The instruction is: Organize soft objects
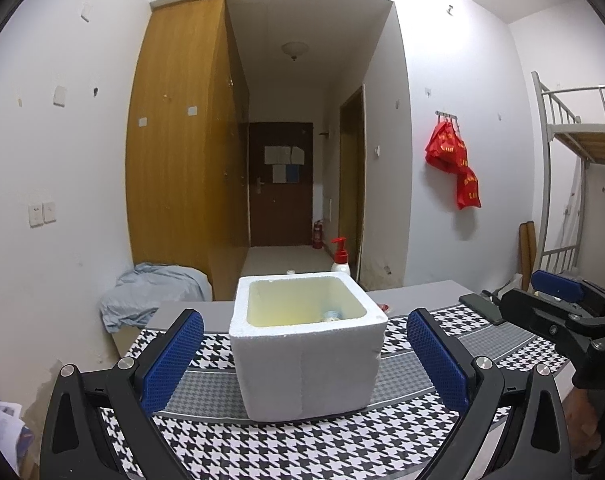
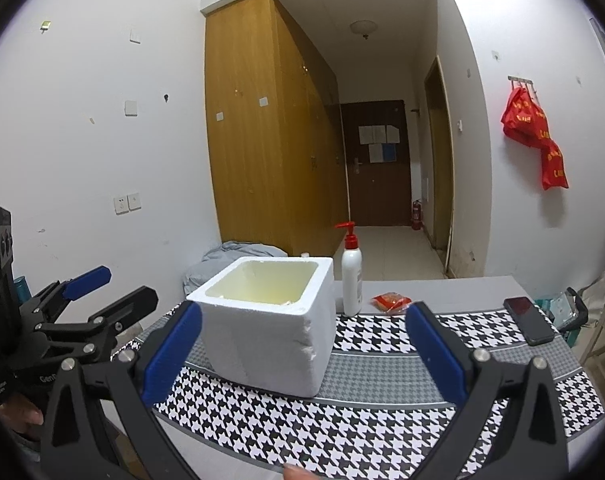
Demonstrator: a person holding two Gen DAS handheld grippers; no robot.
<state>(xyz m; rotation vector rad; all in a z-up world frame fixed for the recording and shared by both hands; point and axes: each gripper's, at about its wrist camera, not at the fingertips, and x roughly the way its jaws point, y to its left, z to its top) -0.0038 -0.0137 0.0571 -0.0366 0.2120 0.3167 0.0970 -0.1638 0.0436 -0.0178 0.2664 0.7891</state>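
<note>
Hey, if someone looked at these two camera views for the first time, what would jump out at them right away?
A white foam box, open at the top, sits mid-table on a black-and-white houndstooth cloth, framed by each gripper's open blue-padded fingers. Behind it stands a white pump bottle with a red top, a small red packet beside it. Red bags hang on the right-hand wall.

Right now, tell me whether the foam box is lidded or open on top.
Open. The foam box stands upright on the houndstooth mat with no lid; its yellowish inside shows, with a small object in one corner.
</note>
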